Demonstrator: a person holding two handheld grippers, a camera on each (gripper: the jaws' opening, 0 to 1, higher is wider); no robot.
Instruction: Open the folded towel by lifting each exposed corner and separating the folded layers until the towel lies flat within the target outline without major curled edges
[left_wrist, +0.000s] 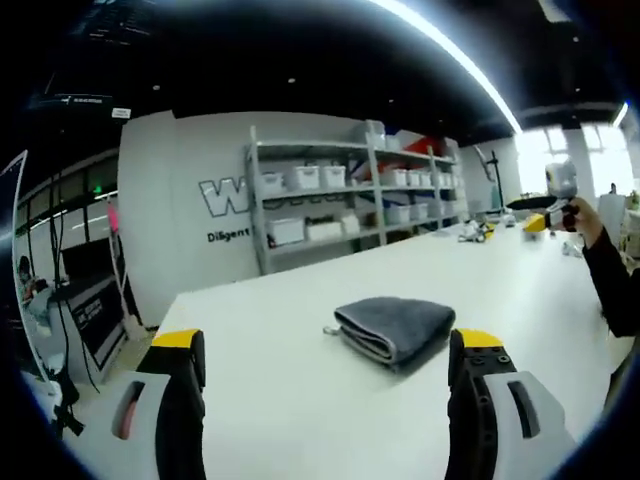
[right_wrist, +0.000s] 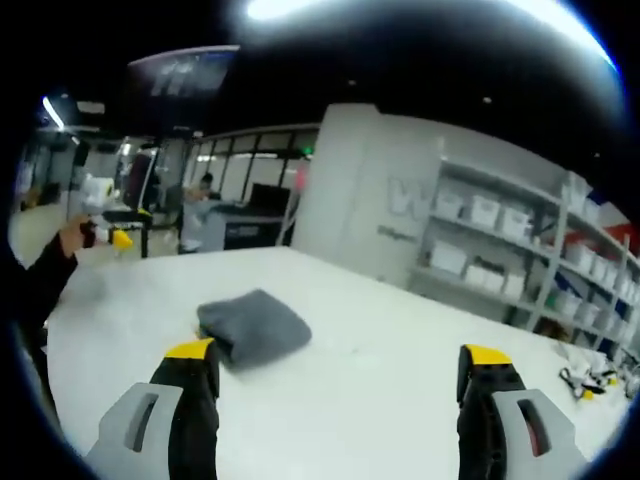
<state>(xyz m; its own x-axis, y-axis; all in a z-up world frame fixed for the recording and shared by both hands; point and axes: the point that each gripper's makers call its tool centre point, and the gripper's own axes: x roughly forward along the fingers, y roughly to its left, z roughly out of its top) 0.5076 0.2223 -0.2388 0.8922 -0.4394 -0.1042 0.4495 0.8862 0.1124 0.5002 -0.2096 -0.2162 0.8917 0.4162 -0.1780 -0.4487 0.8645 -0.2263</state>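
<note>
**Towel folded on table, both grippers wide open and holding nothing**

Left gripper (left_wrist: 328, 365): jaws spread wide, nothing between them, above the white table (left_wrist: 300, 300). Folded grey towel (left_wrist: 393, 328) lies flat on the table ahead, right of centre in the left gripper view, its stacked fold edges facing the camera and a small loop tab at its left corner. Bare tabletop all around it; the far-left table edge sits well apart from the towel.

Right gripper (right_wrist: 339, 365): jaws equally wide, empty. In the right gripper view the towel (right_wrist: 252, 325) sits just beyond the left jaw tip; can't tell whether they touch. Open table (right_wrist: 400, 350) to the right and beyond.

Other gripper with a person's hand (left_wrist: 583, 222) shows far right in the left gripper view; hand (right_wrist: 72, 238) with sleeve also at left in the right gripper view.

Room: shelving (left_wrist: 350, 190) with white bins against a lettered wall, lettering partly hidden by the rack. Small items (right_wrist: 585, 380) at the table's far right are too blurred to identify. No outline discernible on the table.
</note>
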